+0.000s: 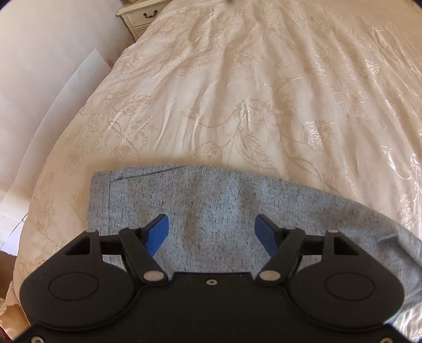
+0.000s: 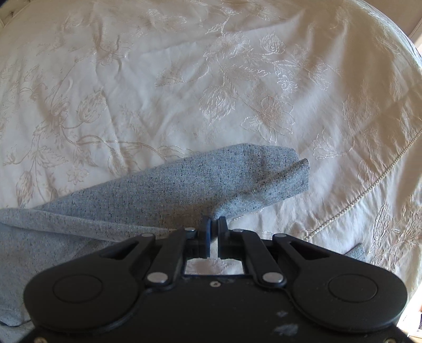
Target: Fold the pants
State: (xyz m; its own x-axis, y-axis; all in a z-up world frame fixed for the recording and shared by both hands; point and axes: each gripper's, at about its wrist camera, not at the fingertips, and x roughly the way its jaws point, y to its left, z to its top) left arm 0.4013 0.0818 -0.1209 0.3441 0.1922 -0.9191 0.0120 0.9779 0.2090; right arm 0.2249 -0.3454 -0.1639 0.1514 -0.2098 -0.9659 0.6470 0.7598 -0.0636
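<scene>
One cream floral bedspread point(image 1: 237, 92); left jaws wide, right jaws pinching pants point(image 2: 158, 190).

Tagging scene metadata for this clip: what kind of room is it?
Most likely a bedroom. The grey pants lie on a bed covered by a cream floral bedspread, with a cream nightstand and its drawer handle beside the bed. The right gripper pinches the pants; the left gripper is open.

On 1 cream bedspread point(image 1: 237, 92): 1 pair of grey pants point(image 1: 211, 200), 2 grippers point(image 1: 211, 232) point(image 2: 214, 224), 1 nightstand point(image 1: 137, 15) beside.
</scene>
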